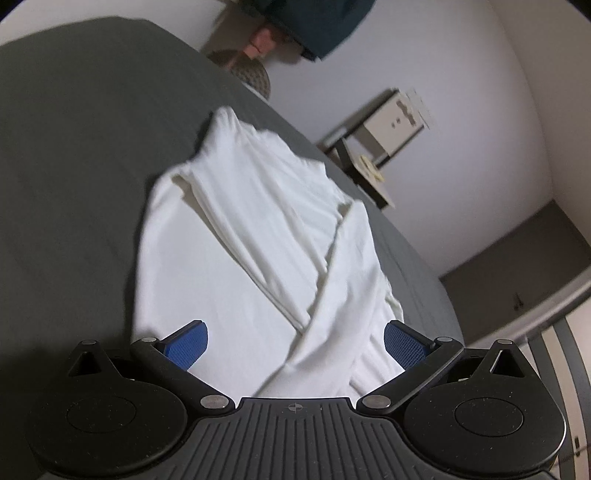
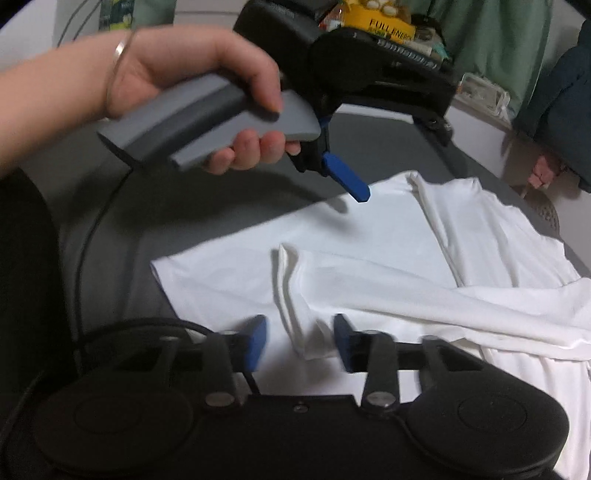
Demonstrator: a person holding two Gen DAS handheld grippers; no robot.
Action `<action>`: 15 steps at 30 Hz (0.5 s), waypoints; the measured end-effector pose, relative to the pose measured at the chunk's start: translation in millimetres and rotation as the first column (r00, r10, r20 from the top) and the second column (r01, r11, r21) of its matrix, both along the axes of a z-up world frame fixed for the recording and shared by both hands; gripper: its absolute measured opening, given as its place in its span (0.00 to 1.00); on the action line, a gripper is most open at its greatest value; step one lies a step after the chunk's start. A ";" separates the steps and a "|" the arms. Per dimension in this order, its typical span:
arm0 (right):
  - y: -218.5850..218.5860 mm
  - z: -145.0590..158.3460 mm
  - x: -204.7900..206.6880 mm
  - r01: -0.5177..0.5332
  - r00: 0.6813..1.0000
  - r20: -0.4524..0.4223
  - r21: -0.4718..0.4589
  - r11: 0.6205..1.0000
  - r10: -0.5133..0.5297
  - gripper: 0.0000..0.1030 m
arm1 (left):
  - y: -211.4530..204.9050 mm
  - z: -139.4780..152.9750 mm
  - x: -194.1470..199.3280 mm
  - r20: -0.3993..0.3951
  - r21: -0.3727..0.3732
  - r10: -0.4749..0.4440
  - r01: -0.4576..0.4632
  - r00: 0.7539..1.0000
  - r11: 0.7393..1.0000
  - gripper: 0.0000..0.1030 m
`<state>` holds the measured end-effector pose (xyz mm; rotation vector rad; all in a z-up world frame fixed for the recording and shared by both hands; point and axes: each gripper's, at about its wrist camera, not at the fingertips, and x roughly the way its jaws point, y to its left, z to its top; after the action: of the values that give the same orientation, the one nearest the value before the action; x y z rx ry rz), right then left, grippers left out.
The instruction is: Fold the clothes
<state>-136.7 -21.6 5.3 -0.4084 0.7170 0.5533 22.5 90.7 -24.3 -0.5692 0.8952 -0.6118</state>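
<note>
The white garment [image 2: 369, 266] lay spread on the dark grey bed cover [image 1: 74, 166], with both long sleeves already laid across the body so that they crossed near the lower part. I judge that the sleeve fold was done and that the step in hand was the taking of an edge for the next fold of the body. The left gripper [image 1: 295, 341], held by the person's hand [image 2: 207, 85], hovered above the cloth with its jaws wide apart; the blue pads [image 1: 186, 345] touched nothing, so it was released. The right gripper [image 2: 300, 341] stood low over the end of one sleeve [image 2: 295, 295], and the folded cuff lay between its two blue fingers [image 2: 256, 341]. The jaws were narrow, but a gap showed on each side of the cloth, so I read it as not yet grasping. The next move, in my opinion, called for closing on the cuff or hem without dragging the crossed sleeves out of place, because the thin cloth would slide easily. No basket or box for the clothes was visible; only a blurred shelf [image 2: 388, 26] with a yellow package stood at the back.
</note>
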 end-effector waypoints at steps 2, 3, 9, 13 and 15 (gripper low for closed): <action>-5.2 -0.5 6.1 0.038 0.999 -0.024 0.034 0.999 -0.038 0.08 | -4.8 -1.3 0.1 -0.002 0.019 -0.020 0.020 1.000 1.000 1.00; -7.9 1.7 6.3 0.054 0.998 -0.027 0.052 0.997 -0.052 0.06 | -6.0 -1.5 -0.2 0.000 0.027 -0.025 0.025 1.000 0.999 1.00; -10.6 40.5 -7.9 0.042 0.997 0.059 0.115 0.992 -0.049 0.04 | 1.0 1.4 0.6 0.009 0.008 0.006 -0.006 1.000 1.000 1.00; 1.4 46.6 -19.3 0.007 0.998 0.066 0.058 0.998 -0.011 0.04 | 1.8 0.8 1.1 0.009 0.010 0.010 -0.010 1.000 1.000 1.00; 6.7 32.1 -18.0 0.003 1.000 0.011 0.022 1.000 -0.003 0.04 | -1.0 -0.5 2.0 0.007 0.021 -0.001 0.001 1.000 1.000 1.00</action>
<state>-154.7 -14.9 37.4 -0.3898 0.7002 0.5550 24.5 89.7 -24.8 -0.5474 0.8943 -0.6046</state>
